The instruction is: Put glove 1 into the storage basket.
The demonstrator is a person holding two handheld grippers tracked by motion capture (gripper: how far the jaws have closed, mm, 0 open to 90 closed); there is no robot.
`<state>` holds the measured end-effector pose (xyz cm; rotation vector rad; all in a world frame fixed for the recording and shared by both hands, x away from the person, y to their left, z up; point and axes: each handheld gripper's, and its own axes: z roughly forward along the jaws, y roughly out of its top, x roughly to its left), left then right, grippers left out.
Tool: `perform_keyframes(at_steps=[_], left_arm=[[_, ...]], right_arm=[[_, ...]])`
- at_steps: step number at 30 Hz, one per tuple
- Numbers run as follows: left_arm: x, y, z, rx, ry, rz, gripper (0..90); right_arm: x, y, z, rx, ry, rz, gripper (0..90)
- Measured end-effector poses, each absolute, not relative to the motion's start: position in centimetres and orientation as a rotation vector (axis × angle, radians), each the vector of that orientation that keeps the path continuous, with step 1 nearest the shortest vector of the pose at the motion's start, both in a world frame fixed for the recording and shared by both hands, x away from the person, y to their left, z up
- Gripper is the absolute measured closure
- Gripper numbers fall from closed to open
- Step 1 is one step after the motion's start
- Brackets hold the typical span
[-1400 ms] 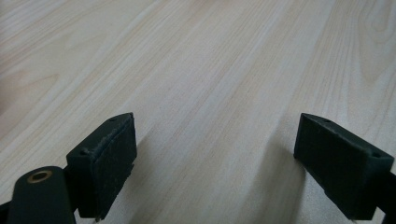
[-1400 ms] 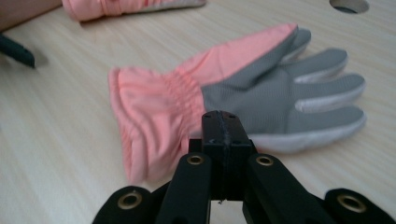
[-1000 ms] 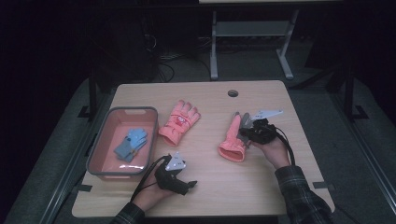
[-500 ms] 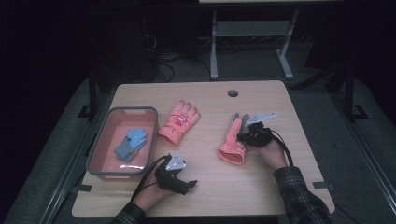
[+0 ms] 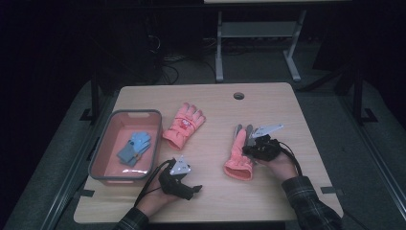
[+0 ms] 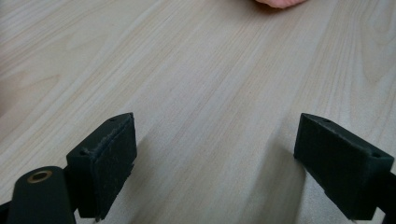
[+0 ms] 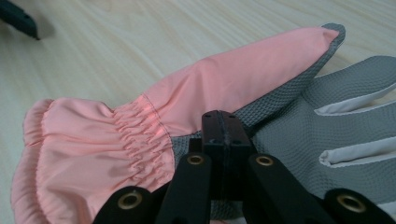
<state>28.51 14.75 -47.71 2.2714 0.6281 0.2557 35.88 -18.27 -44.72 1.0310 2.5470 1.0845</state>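
A blue glove (image 5: 134, 147) is kept in the pink bin (image 5: 111, 174), the right gripper (image 7: 223, 122) is pinched on a pink glove (image 7: 196, 93), the left gripper (image 6: 215, 163) is spread wide.

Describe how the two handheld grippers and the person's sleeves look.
Both grippers are black. The left gripper carries a grey three-cornered plate on top, and a black cable trails from it toward the person. Its fingers are blocky black pads. The right gripper bears a similar grey plate and a looping black cable. The sleeve is dark plaid.
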Motion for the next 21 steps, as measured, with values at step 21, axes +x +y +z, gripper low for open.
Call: perform_keyframes(at_steps=[21], left_arm=[[28.5, 14.7, -47.8, 2.262, 0.632, 0.258, 12.6]], right_arm=[[29.1, -18.3, -44.3, 0.934, 2.629, 1.080, 90.0]])
